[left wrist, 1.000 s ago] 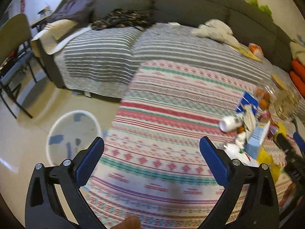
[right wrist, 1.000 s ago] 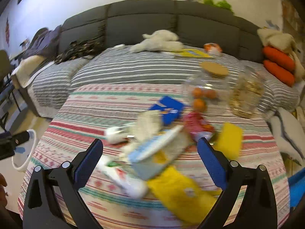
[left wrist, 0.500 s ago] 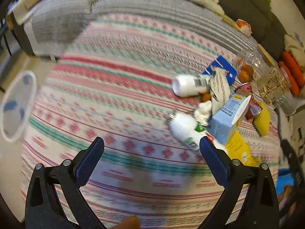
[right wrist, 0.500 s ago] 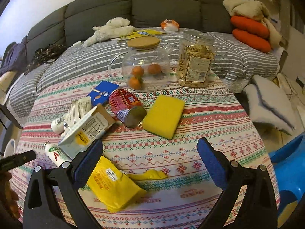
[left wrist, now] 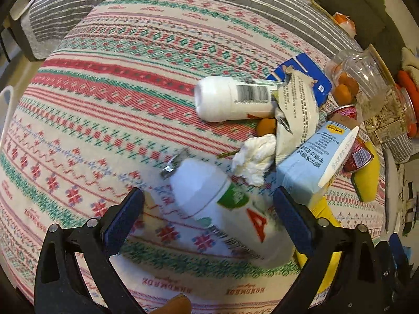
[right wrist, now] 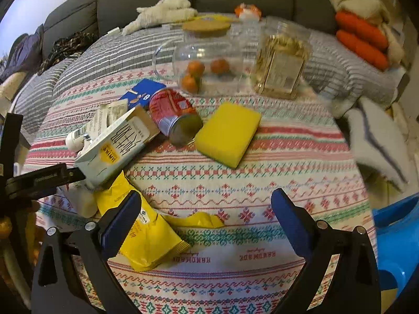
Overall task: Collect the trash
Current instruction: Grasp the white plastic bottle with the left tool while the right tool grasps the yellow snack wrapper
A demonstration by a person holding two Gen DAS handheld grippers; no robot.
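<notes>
Trash lies in a heap on a patterned tablecloth (left wrist: 104, 110). My left gripper (left wrist: 208, 205) is open, its jaws on either side of a lying white bottle (left wrist: 222, 209) with a red letter on its label. Beyond it lie a crumpled tissue (left wrist: 254, 157), a second white bottle (left wrist: 230, 99), a torn wrapper (left wrist: 296, 110) and a light blue carton (left wrist: 311, 167). My right gripper (right wrist: 205, 209) is open and empty above the cloth. A yellow wrapper (right wrist: 146, 238) lies at its left finger. The carton (right wrist: 115, 144) and a red can (right wrist: 174, 115) lie farther off.
A yellow sponge (right wrist: 227, 133), a glass jar with oranges (right wrist: 204, 60) and a jar of snacks (right wrist: 280, 62) stand at the back of the table. A grey striped sofa (right wrist: 117, 52) runs behind. A blue bin (right wrist: 395, 246) sits at the right. A white basket rim (left wrist: 5, 104) shows at the left.
My left gripper has moved forward and down from the table's left side to the near white bottle. My right gripper has swung right and closer to the table.
</notes>
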